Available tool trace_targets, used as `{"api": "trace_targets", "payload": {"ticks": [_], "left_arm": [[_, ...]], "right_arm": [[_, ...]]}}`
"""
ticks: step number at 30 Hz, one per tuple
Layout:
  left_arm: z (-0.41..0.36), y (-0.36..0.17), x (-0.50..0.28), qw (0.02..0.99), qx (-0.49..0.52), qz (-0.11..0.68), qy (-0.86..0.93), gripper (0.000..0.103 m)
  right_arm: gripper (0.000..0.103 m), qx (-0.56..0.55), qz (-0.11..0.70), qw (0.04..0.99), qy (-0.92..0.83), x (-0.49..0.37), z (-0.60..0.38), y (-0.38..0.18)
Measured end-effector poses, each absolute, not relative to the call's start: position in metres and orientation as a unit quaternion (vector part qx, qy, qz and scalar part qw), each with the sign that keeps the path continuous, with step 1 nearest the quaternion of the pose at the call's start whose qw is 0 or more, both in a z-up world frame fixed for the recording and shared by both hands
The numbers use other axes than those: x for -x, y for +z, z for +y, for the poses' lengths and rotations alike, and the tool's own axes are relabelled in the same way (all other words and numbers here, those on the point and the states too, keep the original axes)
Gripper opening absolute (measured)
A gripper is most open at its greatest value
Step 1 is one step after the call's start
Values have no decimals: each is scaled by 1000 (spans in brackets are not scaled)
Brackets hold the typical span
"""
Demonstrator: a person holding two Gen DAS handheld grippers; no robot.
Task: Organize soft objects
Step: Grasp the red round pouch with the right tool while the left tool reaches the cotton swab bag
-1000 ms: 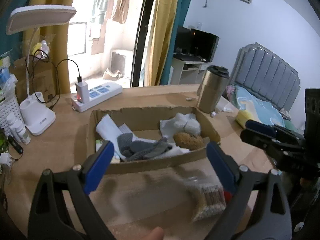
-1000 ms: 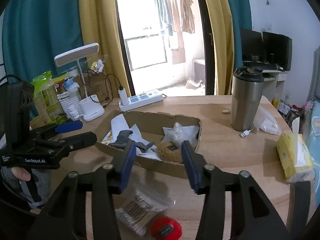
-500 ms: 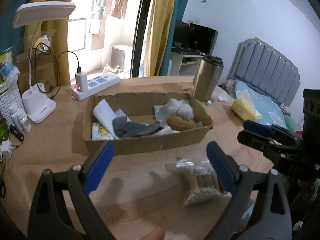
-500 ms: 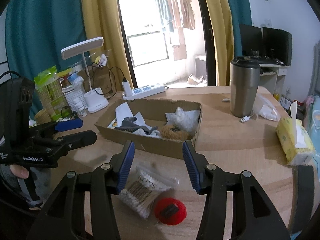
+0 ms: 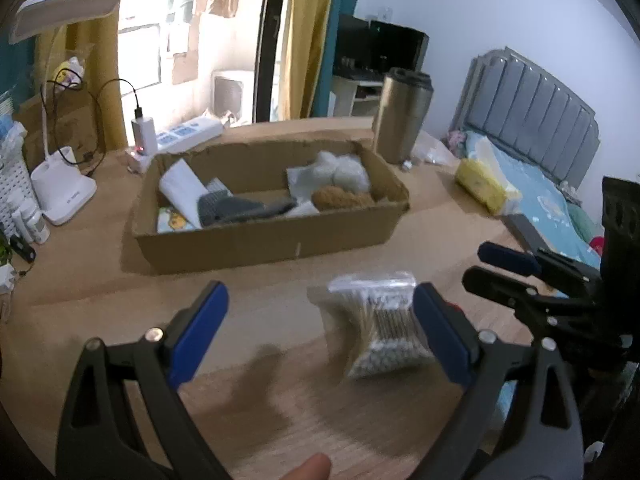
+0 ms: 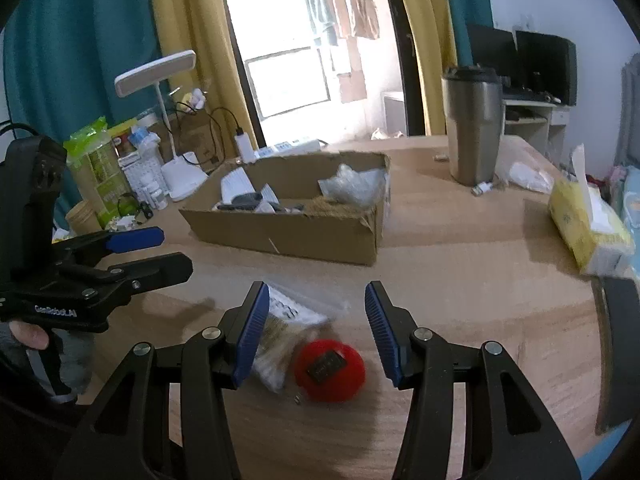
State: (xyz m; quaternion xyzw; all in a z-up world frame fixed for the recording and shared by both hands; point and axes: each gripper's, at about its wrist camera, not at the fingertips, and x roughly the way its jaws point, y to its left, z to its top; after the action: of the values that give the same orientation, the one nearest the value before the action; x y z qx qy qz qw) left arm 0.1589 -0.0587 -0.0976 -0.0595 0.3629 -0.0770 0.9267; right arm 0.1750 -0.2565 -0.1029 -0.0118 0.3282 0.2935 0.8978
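Observation:
A cardboard box (image 5: 256, 244) (image 6: 288, 236) on the wooden table holds white cloths, a grey sock (image 5: 240, 208), a brown sponge (image 5: 340, 200) and a clear bag of cotton. A clear bag of cotton swabs (image 5: 380, 324) (image 6: 280, 332) lies in front of the box. A red round object (image 6: 330, 370) lies beside the bag. My left gripper (image 5: 320, 332) is open above the table, its right finger next to the bag. My right gripper (image 6: 314, 332) is open and hovers over the red object and the bag.
A steel tumbler (image 6: 472, 128) stands right of the box. A yellow tissue pack (image 6: 588, 228) lies near the table's right edge. A white desk lamp (image 5: 60, 184), a power strip (image 5: 188, 136) and small bottles stand at the back left. A bed (image 5: 532, 128) lies beyond.
Both grippers have drawn back from the box and dropped lower toward the bag of cotton swabs. The box now sits farther away in both views.

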Motion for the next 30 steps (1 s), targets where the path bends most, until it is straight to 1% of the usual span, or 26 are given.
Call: {"api": "trace_targets", "payload": {"ticks": [16, 25, 26, 28, 30], "left_arm": [[-76, -116, -166, 913, 41, 397, -84, 95], [-92, -128, -175, 903, 27, 418, -94, 95], [-94, -128, -176, 903, 25, 419, -95, 95], [-101, -130, -180, 901, 14, 422, -100, 95], [-107, -133, -183, 899, 3, 426, -103, 95]], "right_arm": [[53, 27, 379, 880, 286, -178, -255, -145], [52, 32, 388, 880, 271, -183, -265, -157], [52, 31, 387, 881, 269, -184, -267, -157], [43, 28, 387, 882, 266, -186, -273, -157], [39, 28, 385, 884, 263, -188, -279, -156]]}}
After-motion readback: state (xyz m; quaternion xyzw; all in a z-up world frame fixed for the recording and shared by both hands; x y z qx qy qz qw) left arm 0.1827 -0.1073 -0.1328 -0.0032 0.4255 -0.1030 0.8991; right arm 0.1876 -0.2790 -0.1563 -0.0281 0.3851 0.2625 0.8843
